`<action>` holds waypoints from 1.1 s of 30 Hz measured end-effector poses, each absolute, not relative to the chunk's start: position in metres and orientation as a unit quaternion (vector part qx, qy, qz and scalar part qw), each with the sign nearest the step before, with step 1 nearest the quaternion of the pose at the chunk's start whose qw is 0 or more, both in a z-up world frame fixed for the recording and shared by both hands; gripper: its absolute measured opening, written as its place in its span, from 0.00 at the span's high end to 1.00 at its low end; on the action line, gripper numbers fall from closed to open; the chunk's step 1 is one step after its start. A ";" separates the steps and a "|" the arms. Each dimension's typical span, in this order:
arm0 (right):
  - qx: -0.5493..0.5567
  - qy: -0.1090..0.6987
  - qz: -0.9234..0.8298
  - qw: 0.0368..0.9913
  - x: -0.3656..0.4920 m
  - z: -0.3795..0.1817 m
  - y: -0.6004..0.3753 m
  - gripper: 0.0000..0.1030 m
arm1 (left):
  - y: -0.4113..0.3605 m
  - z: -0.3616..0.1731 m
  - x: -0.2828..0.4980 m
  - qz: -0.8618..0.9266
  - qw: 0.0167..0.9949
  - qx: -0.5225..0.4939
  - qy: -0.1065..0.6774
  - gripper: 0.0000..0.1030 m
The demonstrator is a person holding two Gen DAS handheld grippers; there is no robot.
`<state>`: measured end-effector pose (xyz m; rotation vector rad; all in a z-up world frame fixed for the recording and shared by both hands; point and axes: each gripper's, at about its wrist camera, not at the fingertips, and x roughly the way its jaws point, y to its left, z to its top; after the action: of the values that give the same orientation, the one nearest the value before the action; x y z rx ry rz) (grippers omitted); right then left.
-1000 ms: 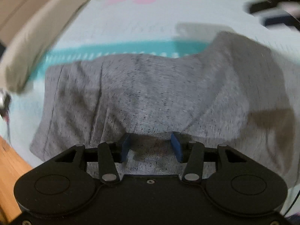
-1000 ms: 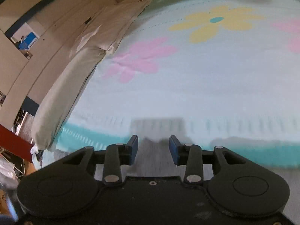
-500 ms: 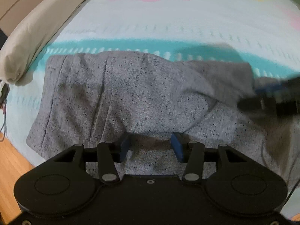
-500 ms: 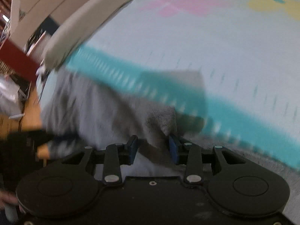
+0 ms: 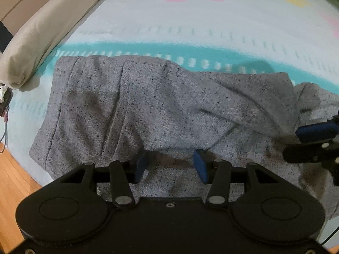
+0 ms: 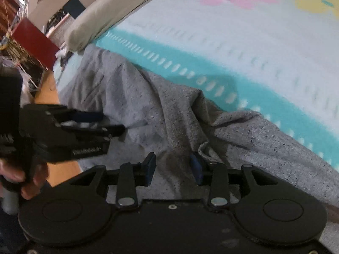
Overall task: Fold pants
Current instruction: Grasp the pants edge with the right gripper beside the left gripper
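The grey speckled pants (image 5: 152, 110) lie folded over on the bed, rumpled toward the right; they also show in the right wrist view (image 6: 161, 114). My left gripper (image 5: 171, 165) is open just above the near edge of the cloth, with nothing between its blue pads. My right gripper (image 6: 172, 168) is open low over the pants, a fold of cloth touching its right pad (image 6: 196, 167). The right gripper shows at the right edge of the left wrist view (image 5: 317, 135). The left gripper shows at the left of the right wrist view (image 6: 84, 124).
The bed cover (image 5: 190, 21) is pale blue with a teal band and pink and yellow flowers. A beige pillow (image 5: 42, 31) lies at the far left. Wooden floor (image 5: 12, 180) lies past the bed's left edge. A red box (image 6: 34, 42) stands beyond the pillow.
The raised fold of the pants has come down flat on the bed. My right gripper has swung from high over the cover down onto the pants. Its jaws have let the cloth go.
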<state>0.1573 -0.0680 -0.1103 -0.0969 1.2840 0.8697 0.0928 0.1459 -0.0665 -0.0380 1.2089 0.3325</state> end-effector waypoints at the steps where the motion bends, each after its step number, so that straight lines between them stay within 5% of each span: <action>1: -0.043 0.578 0.394 0.714 0.158 -0.110 -0.069 0.60 | 0.144 -0.066 0.092 0.156 0.810 -0.018 0.565 0.45; 19: 0.166 0.631 0.320 0.687 0.241 -0.143 -0.061 0.59 | 0.139 -0.063 0.087 0.149 0.815 -0.006 0.560 0.45; 25: 0.291 0.542 0.317 0.722 0.254 -0.125 -0.072 0.59 | 0.135 -0.063 0.086 0.148 0.815 0.000 0.560 0.45; 33: 0.116 0.600 0.289 0.737 0.261 -0.112 -0.065 0.59 | 0.140 -0.063 0.084 0.139 0.818 -0.004 0.558 0.44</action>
<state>0.2606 -0.0650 -0.1116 0.2544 1.3176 0.6345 0.0840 0.1400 -0.0629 -0.0078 1.1887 0.2954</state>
